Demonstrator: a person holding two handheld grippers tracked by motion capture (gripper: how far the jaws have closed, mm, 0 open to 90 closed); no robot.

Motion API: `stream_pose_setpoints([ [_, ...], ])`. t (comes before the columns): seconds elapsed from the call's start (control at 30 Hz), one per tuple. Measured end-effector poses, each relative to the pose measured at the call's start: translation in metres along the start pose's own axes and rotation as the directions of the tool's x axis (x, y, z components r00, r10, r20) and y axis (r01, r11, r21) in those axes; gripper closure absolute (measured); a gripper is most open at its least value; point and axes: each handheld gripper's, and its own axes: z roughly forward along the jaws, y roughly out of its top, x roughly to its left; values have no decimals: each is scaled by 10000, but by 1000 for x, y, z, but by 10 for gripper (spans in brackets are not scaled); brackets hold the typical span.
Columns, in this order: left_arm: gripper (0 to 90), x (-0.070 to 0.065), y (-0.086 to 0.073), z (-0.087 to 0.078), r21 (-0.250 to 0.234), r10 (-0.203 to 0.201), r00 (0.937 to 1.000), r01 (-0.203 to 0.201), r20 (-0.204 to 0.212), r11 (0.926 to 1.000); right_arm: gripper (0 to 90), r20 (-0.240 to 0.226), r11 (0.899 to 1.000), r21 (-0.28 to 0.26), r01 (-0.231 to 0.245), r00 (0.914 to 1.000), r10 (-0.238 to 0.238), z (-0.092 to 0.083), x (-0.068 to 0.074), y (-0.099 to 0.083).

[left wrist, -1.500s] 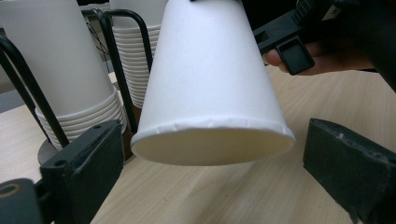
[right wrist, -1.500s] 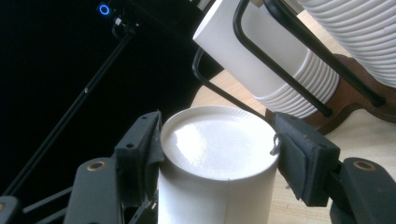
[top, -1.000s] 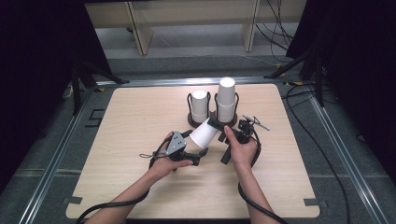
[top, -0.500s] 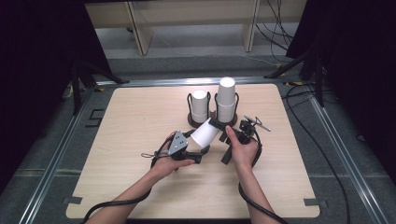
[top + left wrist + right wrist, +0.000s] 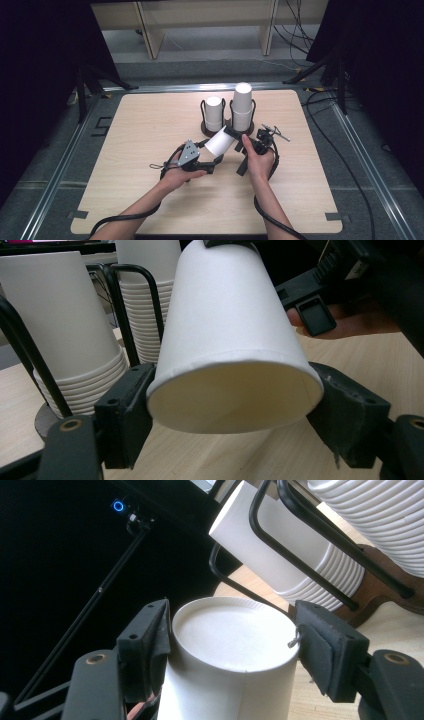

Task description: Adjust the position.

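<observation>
1. A single white paper cup [image 5: 218, 141] hangs on its side above the middle of the worktop [image 5: 150, 125], held between the two grippers, just in front of the cup holder.
2. The left gripper [image 5: 212, 162] has just been closing its jaws; they are clamped on the cup's open rim end, one pad on each side.
3. The right gripper [image 5: 235, 139] is at the cup's closed bottom end; its jaws have just been easing apart and one pad stands slightly off the wall — a released grip, with the cup between them.
4. Behind the cup, a black wire holder [image 5: 227, 125] carries two stacks of white cups [image 5: 214, 112], the right stack taller.
5. The worktop is pale wood with rounded corners, framed by metal rails [image 5: 60, 165] — grey floor [image 5: 380, 165] lies around it.
6. Further out there are black cables [image 5: 350, 165], dark stand legs [image 5: 320, 70] and a light wooden frame [image 5: 150, 25] at the far side.
</observation>
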Motion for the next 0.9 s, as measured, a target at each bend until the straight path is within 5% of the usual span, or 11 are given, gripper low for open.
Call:
stream_pose_setpoints([
  [0.57,244,-3,3,-2,-192,23,9995,-17,307,9998,263,118,9986,-110,526,9986,-525,3,-1,1],
  [0.73,247,-3,4,-5,102,53,9993,-57,358,9999,258,96,9976,-209,653,9978,-651,2,-1,1],
  [0.77,247,-3,4,-5,113,68,9993,-73,373,9999,257,11,9996,-160,230,9997,-230,2,2,1],
  [0.83,248,-3,4,-5,147,28,9991,-34,423,9999,252,121,9952,-399,898,9959,-894,2,-1,2],
  [0.9,249,-3,4,-6,187,-66,9988,57,489,9998,251,9,9972,-283,691,9976,-691,0,2,2],
])
